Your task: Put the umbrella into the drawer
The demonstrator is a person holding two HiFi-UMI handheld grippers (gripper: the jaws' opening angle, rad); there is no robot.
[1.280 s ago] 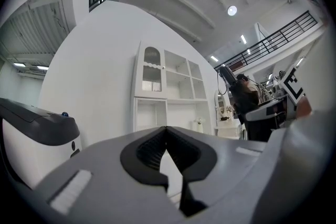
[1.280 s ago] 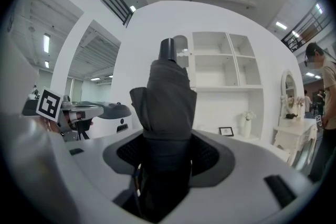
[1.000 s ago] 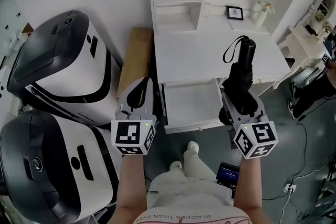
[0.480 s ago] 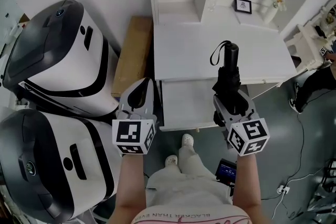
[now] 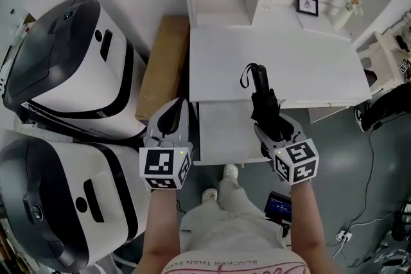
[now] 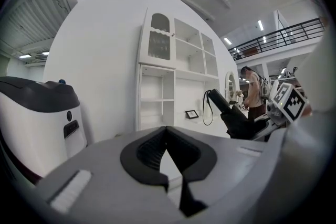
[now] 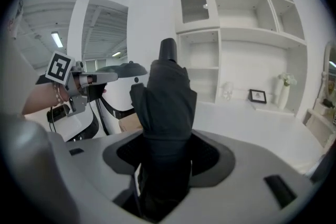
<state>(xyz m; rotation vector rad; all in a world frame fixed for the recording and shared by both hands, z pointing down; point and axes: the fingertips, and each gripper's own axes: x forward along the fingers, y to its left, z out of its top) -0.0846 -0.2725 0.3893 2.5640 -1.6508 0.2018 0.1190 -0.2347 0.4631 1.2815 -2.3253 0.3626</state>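
Right hand-held gripper [image 5: 273,129] clamps the umbrella [image 5: 262,96] near the drawer [image 5: 225,131]; left hand-held gripper [image 5: 169,120] closed.

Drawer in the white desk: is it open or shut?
Open. The drawer is pulled out from under the white desk, and its pale inside shows.

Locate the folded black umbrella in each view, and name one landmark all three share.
Head view: umbrella right of centre, over the front edge of the desk.
Left gripper view: umbrella right of centre, handle up-left.
Right gripper view: umbrella dead centre, upright.
Shared landmark: framed picture on that desk.
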